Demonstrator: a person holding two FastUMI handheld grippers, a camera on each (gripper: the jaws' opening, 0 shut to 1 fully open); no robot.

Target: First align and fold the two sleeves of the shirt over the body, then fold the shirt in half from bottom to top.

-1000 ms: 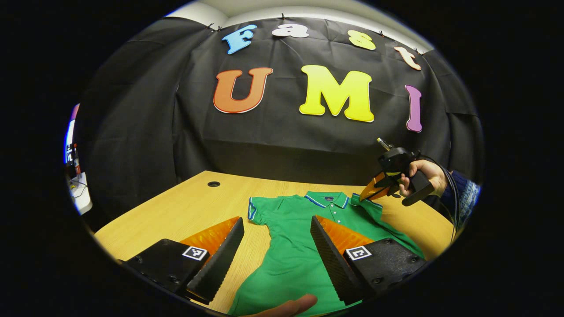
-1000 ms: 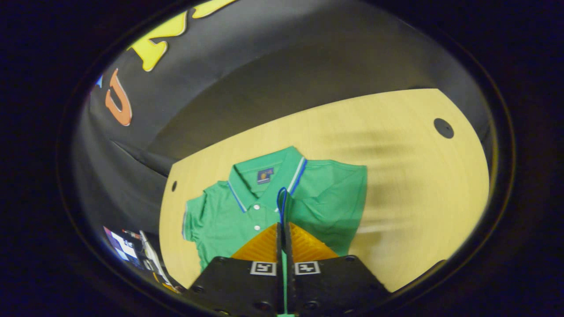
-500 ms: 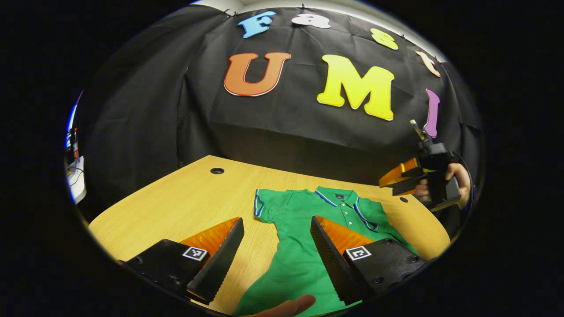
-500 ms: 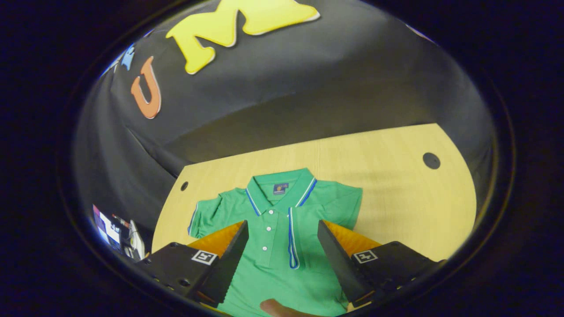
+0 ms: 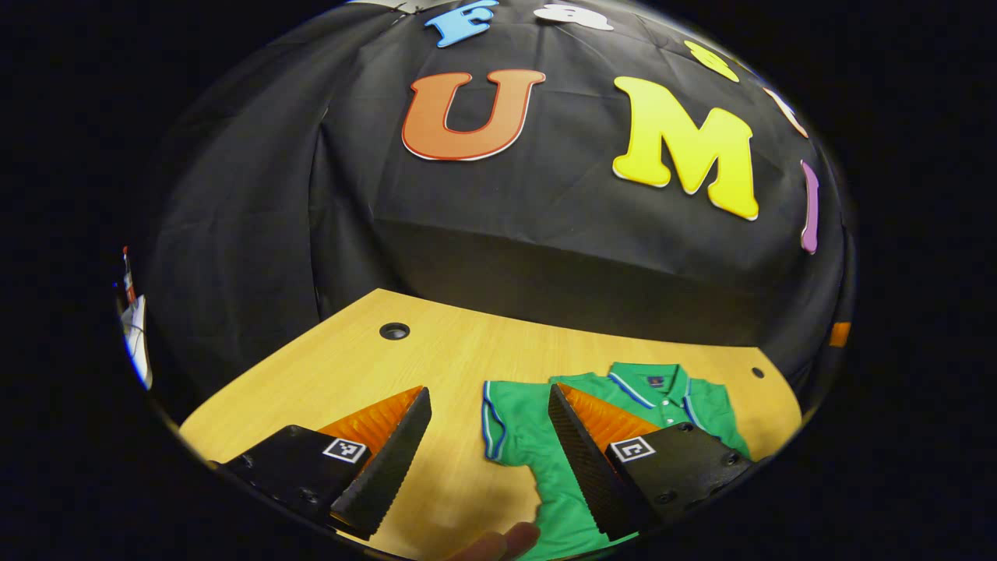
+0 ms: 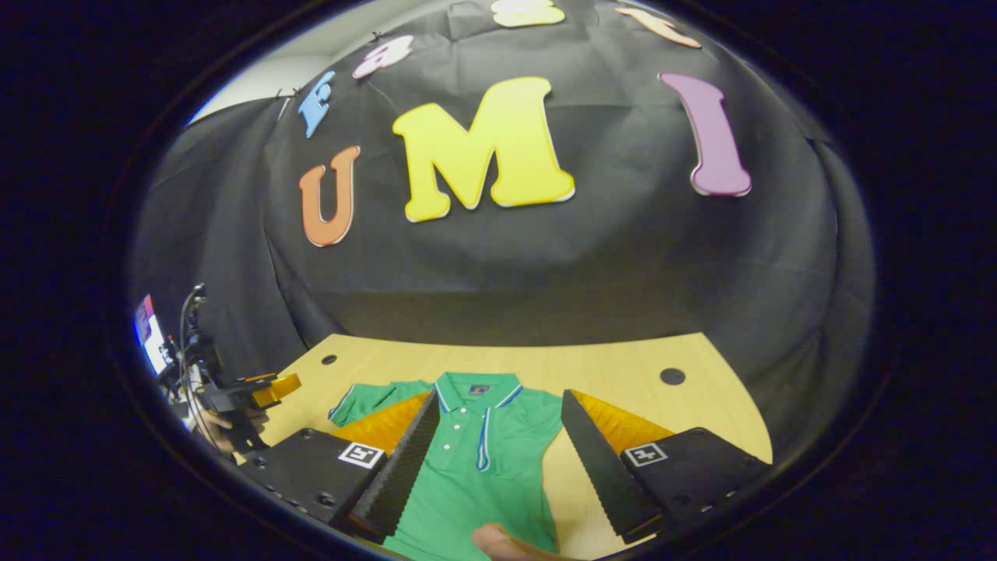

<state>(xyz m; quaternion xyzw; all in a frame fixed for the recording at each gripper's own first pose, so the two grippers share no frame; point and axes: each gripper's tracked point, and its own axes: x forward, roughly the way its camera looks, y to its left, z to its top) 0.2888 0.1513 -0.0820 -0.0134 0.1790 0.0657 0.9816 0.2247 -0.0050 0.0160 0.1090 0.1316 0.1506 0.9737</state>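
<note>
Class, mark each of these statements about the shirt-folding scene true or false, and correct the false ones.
1. The shirt is green with a collar. True.
2. The right gripper is clamped on a sleeve. False: its fingers stand apart, holding nothing.
3. One sleeve already lies folded over the shirt's body. True: its striped edge lies beside the buttons.
4. The other sleeve is folded in too. False: it lies spread out on the table.
5. The left gripper is open. True.
6. The shirt is folded in half from bottom to top. False: its body runs down past the grippers, unfolded.
</note>
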